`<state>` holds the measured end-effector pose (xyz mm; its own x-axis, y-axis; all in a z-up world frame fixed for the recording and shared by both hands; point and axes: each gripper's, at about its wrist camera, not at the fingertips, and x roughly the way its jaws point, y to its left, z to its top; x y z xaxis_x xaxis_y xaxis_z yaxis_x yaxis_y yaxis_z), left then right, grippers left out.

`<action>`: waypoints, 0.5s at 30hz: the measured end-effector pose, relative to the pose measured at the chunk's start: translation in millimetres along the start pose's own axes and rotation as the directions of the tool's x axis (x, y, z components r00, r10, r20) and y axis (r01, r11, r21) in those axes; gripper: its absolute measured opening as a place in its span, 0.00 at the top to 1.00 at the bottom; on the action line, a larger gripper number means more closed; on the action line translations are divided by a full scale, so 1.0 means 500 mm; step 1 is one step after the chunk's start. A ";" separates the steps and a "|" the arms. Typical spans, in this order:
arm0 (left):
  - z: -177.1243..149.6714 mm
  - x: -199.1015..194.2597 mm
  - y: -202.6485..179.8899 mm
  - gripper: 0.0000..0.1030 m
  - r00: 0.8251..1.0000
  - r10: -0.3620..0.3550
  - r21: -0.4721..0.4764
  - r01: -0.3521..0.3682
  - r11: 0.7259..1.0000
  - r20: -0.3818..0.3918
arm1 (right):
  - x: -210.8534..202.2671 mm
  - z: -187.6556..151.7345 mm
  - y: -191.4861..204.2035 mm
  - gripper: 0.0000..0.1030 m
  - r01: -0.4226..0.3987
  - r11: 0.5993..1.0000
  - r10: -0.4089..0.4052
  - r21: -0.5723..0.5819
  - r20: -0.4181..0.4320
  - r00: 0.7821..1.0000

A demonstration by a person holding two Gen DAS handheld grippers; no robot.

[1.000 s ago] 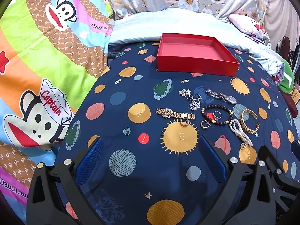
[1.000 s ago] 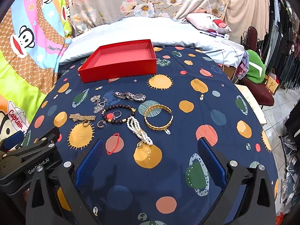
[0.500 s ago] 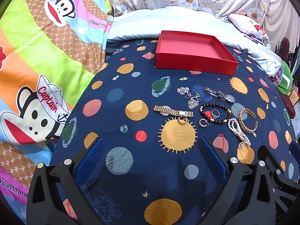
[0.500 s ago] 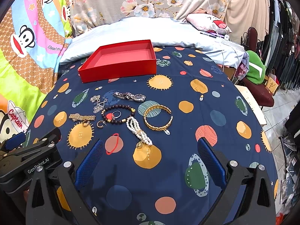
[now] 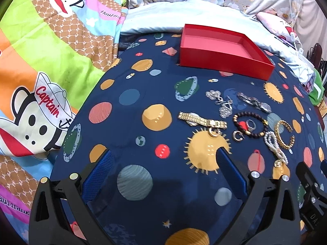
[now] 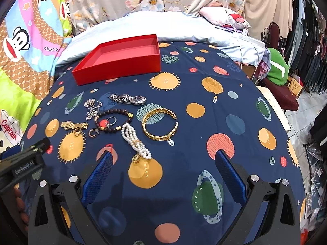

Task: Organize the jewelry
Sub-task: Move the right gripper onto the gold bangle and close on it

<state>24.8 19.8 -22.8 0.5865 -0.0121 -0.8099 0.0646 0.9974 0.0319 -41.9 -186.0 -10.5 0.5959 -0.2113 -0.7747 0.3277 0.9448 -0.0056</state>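
An empty red box (image 5: pixel 222 51) (image 6: pixel 120 58) stands at the far side of a navy planet-print cloth. In front of it lie a gold watch (image 5: pixel 201 120) (image 6: pixel 74 125), a silver watch (image 5: pixel 254 102) (image 6: pixel 127 98), a dark bead bracelet (image 5: pixel 250 125) (image 6: pixel 113 121) with a ring inside, a pearl bracelet (image 5: pixel 274 146) (image 6: pixel 136 141), a gold cuff (image 5: pixel 285 134) (image 6: pixel 160 124) and silver earrings (image 5: pixel 220 103) (image 6: pixel 92 107). My left gripper (image 5: pixel 163 175) is open and empty, short of the gold watch. My right gripper (image 6: pixel 163 175) is open and empty, just short of the pearl bracelet.
The cloth covers a round table (image 6: pixel 241 122) whose edge drops off at the right. A cartoon monkey blanket (image 5: pixel 40 71) lies to the left and pale blue bedding (image 6: pixel 184 26) behind the box. A chair with a green item (image 6: pixel 279 67) stands at the far right.
The left gripper has shifted slightly, so the jewelry sits a little further right in its view. The right gripper has barely moved. Both stay open.
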 end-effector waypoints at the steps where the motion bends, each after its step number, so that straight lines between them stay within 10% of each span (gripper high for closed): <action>1: 0.003 0.006 0.004 0.05 1.000 0.004 -0.003 -0.004 1.000 -0.002 | 0.004 0.000 -0.001 0.05 0.002 1.000 -0.002 0.000 -0.003 1.000; 15: 0.024 0.074 -0.006 0.05 0.998 0.002 -0.004 -0.002 1.000 -0.062 | 0.075 0.029 -0.028 0.05 0.026 1.000 -0.026 0.005 -0.040 0.999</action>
<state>55.7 15.3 -46.0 0.5352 -0.0060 -0.8447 0.0601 0.9977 0.0310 -13.7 -210.7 -30.2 0.5577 -0.2254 -0.7988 0.3464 0.9378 -0.0228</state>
